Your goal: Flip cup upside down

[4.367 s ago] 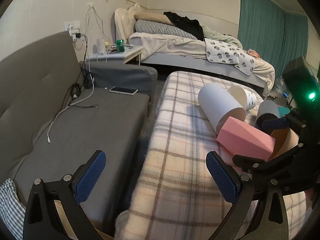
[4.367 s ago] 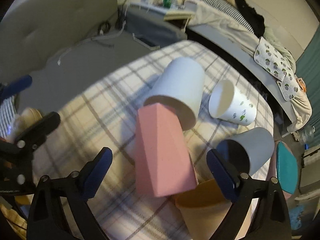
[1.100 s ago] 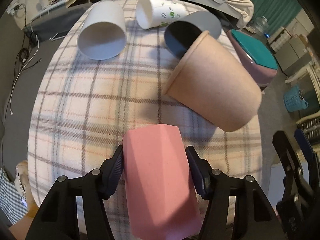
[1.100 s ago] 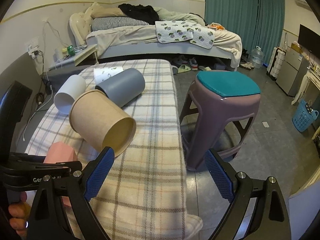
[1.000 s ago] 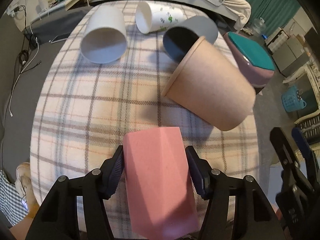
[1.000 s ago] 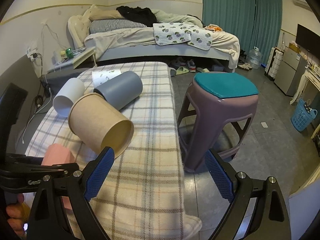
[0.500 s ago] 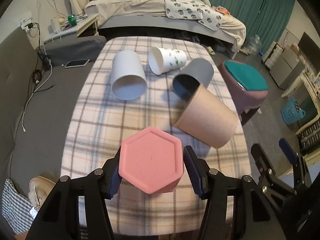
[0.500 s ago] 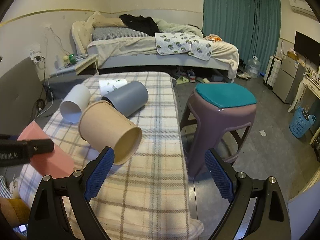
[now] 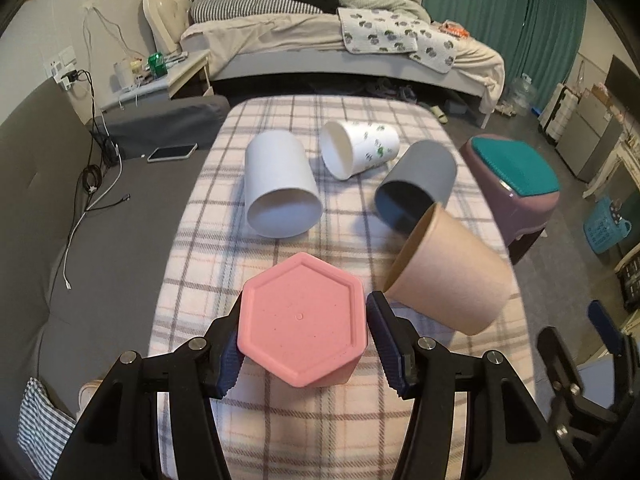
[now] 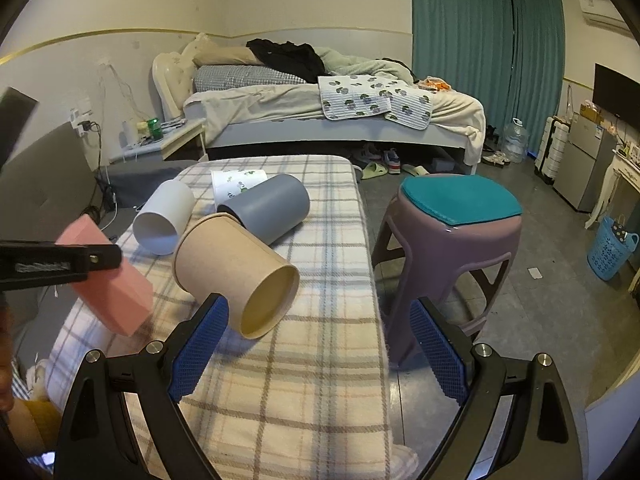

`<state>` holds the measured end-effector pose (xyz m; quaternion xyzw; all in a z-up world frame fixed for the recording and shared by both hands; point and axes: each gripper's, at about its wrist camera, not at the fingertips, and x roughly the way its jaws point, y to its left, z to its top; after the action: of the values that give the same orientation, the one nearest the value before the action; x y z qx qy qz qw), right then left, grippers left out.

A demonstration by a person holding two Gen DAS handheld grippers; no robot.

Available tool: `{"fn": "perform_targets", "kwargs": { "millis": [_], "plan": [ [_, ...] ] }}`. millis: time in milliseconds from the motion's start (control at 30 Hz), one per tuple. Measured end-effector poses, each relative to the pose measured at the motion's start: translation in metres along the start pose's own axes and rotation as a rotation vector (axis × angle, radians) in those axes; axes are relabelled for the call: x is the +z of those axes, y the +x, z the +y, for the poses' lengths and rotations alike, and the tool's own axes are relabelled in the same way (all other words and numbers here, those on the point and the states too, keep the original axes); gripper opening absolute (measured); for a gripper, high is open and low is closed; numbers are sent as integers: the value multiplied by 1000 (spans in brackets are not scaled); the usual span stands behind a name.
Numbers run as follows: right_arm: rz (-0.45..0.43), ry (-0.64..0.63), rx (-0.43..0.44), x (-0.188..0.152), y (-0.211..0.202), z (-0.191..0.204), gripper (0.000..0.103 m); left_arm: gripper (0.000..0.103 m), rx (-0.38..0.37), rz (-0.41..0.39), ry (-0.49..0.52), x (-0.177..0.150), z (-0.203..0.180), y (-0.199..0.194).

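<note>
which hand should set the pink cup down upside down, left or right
Left, most likely. The left gripper is already shut on the pink cup, with the cup's closed hexagonal base turned toward its camera. The right gripper is open and empty, off to the side near the tan paper cup.

Both wrist views look bedward, sharing the plaid table (image 9: pixel 208 208).

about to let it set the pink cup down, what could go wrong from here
The pink cup is clamped in the left gripper and tilted in the air, so it may land on one edge and tip.

The brown cup lies close on its right; a swing could knock it, and it may roll toward the table edge.

The soft plaid blanket could make the landing wobbly.
</note>
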<state>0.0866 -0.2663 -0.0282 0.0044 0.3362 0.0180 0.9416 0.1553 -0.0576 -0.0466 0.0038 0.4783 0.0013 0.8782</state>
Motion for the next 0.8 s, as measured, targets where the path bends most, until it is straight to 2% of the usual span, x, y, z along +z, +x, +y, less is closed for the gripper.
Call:
{"fn": "perform_targets", "kwargs": {
  "millis": [267,467,533,567,800],
  "plan": [
    [15,-3,8,-2,5,0,92,58,2,45,-4,-10,1,19],
    [24,8,10,-2,9,-2,92,60,13,20,31,-14,-6,16],
    [24,4,9,-2,9,-1,92,68,0,27,16,-14,-4,16],
    [23,3,10,-2,8,-1,92,77,-3,28,9,-14,-4,16],
    [4,13,28,-2,3,-2,92,81,-8,-56,40,-9,-11,-4]
  ]
}}
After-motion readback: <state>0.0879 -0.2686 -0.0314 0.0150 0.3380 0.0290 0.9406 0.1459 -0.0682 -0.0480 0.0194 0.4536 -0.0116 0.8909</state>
